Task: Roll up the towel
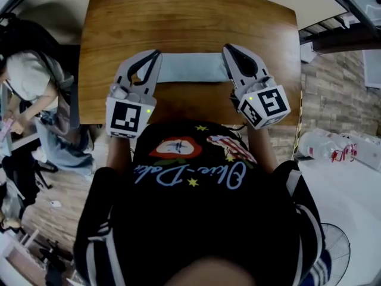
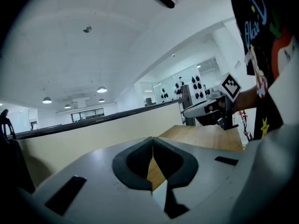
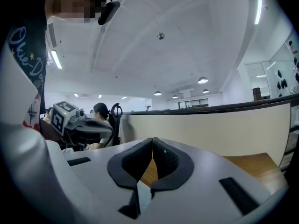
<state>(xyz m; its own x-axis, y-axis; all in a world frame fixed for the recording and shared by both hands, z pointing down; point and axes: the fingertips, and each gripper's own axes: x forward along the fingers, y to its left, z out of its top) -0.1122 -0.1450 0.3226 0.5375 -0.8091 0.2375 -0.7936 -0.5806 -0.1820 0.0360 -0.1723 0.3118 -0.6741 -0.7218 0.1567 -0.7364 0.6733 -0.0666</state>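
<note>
A grey towel point(image 1: 193, 67) lies as a narrow band across the wooden table point(image 1: 178, 16), between my two grippers. My left gripper point(image 1: 156, 53) hovers at the band's left end and my right gripper point(image 1: 228, 48) at its right end. In the left gripper view the jaws point(image 2: 152, 141) meet at the tips, with only wood and a pale sliver seen through the gap behind them. The right gripper's jaws point(image 3: 153, 141) also meet, with nothing pinched that I can see. Both point almost level, toward each other's side of the table.
A person point(image 1: 27, 76) sits at a desk to the left. Plastic bottles point(image 1: 327, 148) lie on a white surface at the right, with a fan point(image 1: 336, 249) below them. A low cream wall point(image 3: 224, 129) runs beyond the table.
</note>
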